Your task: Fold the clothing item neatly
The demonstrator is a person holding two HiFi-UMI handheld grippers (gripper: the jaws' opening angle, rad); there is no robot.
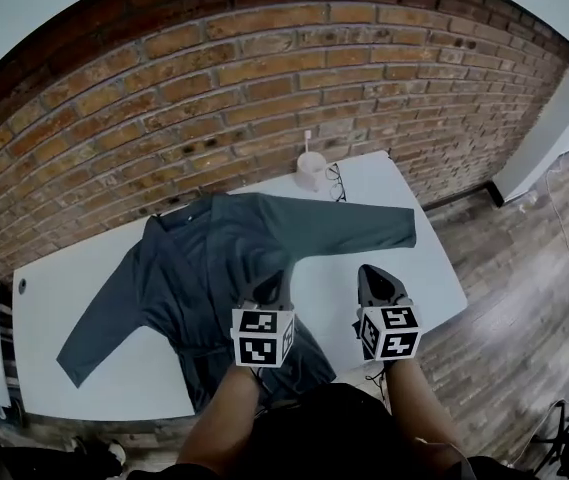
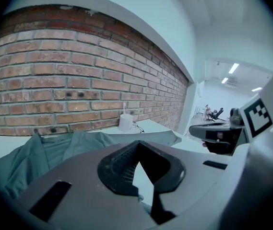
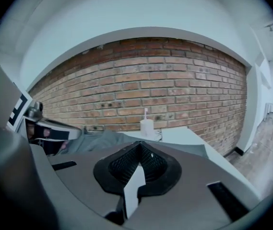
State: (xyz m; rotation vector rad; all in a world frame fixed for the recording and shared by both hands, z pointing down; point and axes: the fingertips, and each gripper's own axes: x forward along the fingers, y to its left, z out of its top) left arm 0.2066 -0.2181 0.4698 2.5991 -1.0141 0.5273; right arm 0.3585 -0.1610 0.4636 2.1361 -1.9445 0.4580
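A dark grey-green long-sleeved shirt [image 1: 209,253] lies spread flat on a white table [image 1: 64,288], collar toward a brick wall [image 1: 214,78] and both sleeves stretched outward. The left gripper [image 1: 269,288] hovers over the shirt's lower half, its jaws pressed together on nothing. The right gripper [image 1: 374,273], likewise closed and empty, hangs above bare tabletop just beside the shirt. A white cup [image 1: 310,171] and a dark cable [image 1: 336,181] sit at the table's far edge.
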